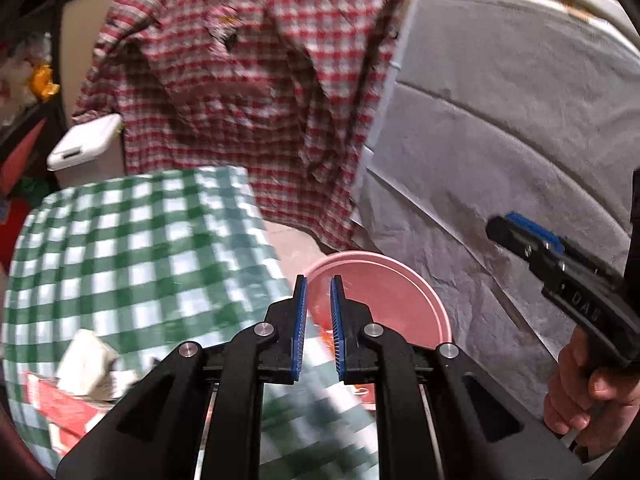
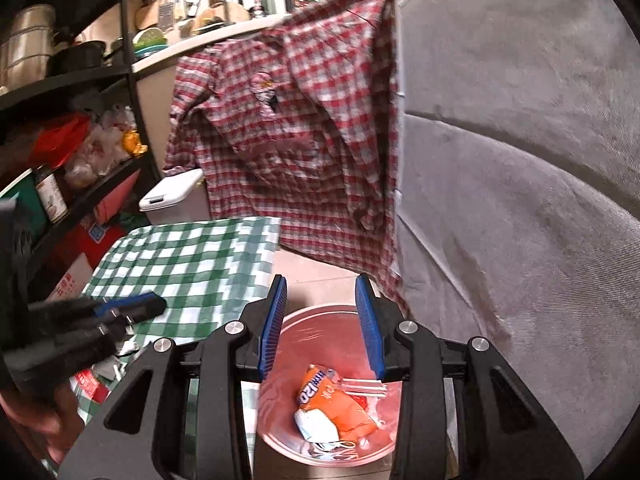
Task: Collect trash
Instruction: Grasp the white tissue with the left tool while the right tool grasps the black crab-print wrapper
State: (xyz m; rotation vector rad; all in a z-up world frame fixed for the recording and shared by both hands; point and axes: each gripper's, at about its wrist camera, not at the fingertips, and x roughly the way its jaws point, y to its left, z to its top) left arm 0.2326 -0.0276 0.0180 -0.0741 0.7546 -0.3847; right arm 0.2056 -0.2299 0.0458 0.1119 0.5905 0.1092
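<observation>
Left tool (image 1: 319,328): black linkage arms, blue ribbed pads, silver pivot screws.

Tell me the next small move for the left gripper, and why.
Probably swing the left gripper back over the table toward the scraps there. Its jaws hold nothing, and the bin already has wrappers in it.

Red-checked shirt (image 2: 296,136) hangs from a ledge above the green-checked cloth (image 2: 188,264). White lidded box (image 2: 172,196) beside it. Shelving (image 2: 68,80) holds pots, bags, jar.
</observation>
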